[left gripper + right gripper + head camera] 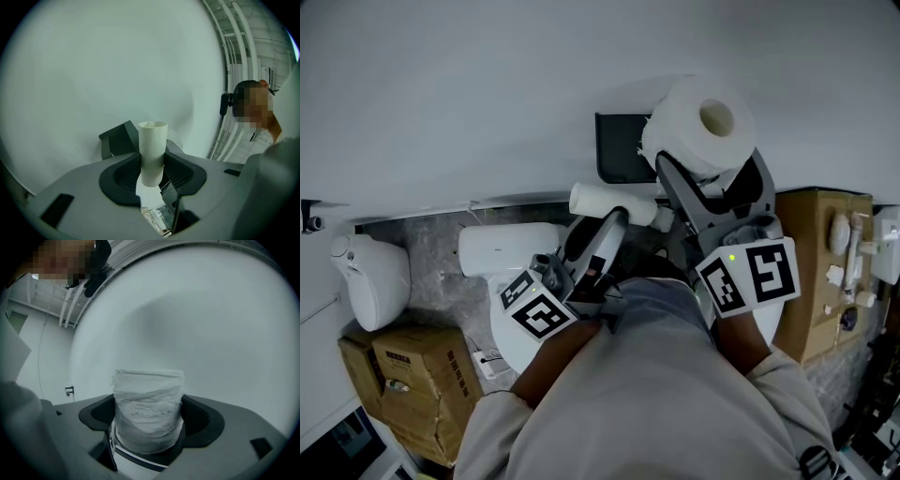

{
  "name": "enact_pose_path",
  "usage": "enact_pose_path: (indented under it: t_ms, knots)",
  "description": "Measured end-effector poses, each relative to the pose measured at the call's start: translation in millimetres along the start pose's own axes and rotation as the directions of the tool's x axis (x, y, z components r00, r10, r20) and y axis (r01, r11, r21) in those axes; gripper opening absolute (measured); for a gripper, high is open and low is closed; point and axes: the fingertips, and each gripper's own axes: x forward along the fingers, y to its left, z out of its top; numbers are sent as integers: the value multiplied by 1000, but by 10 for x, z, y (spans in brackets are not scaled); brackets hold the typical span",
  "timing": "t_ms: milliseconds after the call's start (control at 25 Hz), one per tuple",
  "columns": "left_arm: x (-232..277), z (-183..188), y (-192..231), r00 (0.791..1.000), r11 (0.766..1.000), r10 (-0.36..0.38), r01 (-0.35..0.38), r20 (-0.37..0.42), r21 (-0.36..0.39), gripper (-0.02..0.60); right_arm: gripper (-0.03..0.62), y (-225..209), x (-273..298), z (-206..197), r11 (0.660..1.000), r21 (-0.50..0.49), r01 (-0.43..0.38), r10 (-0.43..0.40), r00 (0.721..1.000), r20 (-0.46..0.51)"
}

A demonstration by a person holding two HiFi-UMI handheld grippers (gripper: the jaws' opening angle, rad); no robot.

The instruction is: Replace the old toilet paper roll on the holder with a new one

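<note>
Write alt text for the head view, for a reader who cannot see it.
A person holds two tools: the right tool grips a full toilet paper roll, the left tool an empty cardboard tube, near a dark holder.

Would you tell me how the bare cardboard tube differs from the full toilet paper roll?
The cardboard tube is slim, smooth and bare of paper; the full roll is fat, wound thick with crinkled paper. The left tool pinches the tube narrowly; the right tool gapes wide round the roll. Both are whitish cylinders clamped in mid-air.
</note>
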Motion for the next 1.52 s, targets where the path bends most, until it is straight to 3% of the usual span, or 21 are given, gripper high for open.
enact_pose_path:
  t_ms: [200,520,1040,1520]
  knots:
    - [8,5,-27,1000,1000,-13,13,4,2,160,426,49,-3,-14,999,16,-45,45,999,-9]
    - [6,-68,-108,1000,1000,-22,23,-7,14,160,426,20,-187,21,998,41,-42,42,999,9]
    - [133,-386,-384,995,996,-61,65,-75,55,160,426,-331,-770,132,992,119,47,-56,996,70]
    - [205,-469,-447,983,993,-92,102,-161,55,160,426,-644,-1025,-21,953,259,159,-184,980,75]
